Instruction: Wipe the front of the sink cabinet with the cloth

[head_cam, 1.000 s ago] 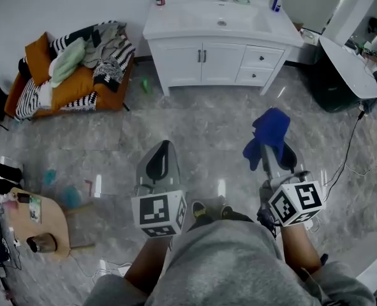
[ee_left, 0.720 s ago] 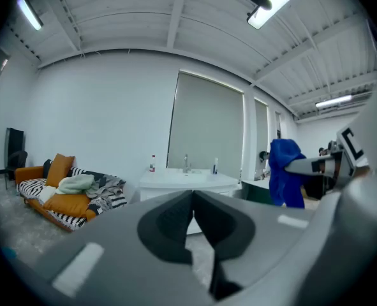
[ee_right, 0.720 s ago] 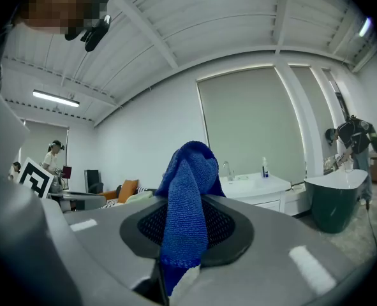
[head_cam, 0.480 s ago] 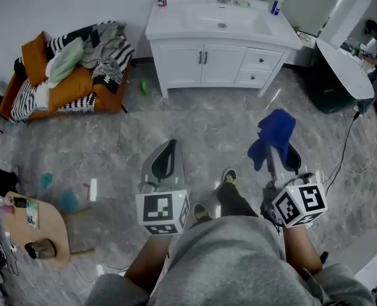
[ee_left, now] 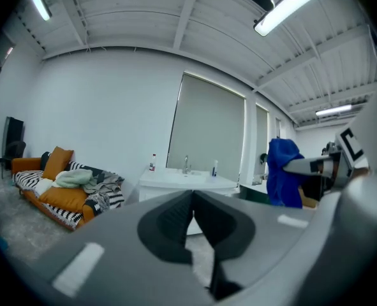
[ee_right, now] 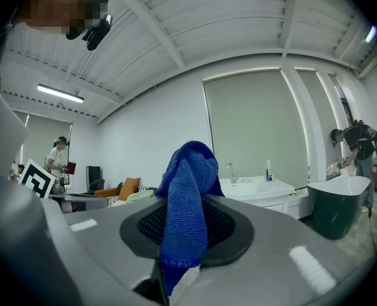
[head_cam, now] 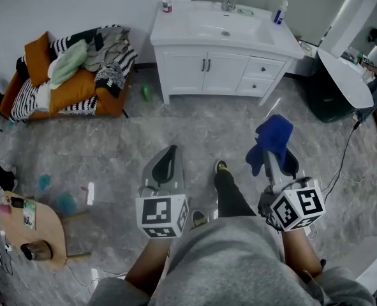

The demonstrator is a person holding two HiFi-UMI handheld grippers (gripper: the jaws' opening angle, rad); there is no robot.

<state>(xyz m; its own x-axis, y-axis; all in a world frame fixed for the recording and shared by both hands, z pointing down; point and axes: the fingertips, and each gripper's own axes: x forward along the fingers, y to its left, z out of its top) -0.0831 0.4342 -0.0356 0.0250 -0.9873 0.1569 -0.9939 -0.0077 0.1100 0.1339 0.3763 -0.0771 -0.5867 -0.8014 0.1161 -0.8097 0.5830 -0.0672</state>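
Observation:
The white sink cabinet (head_cam: 223,69) stands against the far wall, with two doors and drawers on its front; it also shows small in the left gripper view (ee_left: 178,187) and the right gripper view (ee_right: 261,193). My right gripper (head_cam: 279,159) is shut on a blue cloth (head_cam: 271,140), which bunches up above its jaws (ee_right: 187,196). My left gripper (head_cam: 164,163) is shut with nothing in it (ee_left: 192,199). Both grippers hang well short of the cabinet, over the marble floor.
An orange sofa (head_cam: 67,85) piled with clothes sits at the left. A bottle (head_cam: 167,0) and a spray bottle (head_cam: 277,11) stand on the sink top. A dark bathtub (head_cam: 341,81) is at the right, a small wooden table (head_cam: 32,225) at the lower left. A person (head_cam: 376,50) stands far right.
The view has moved forward a little toward the cabinet. My foot has stepped ahead between the two grippers. Both grippers keep their hold unchanged.

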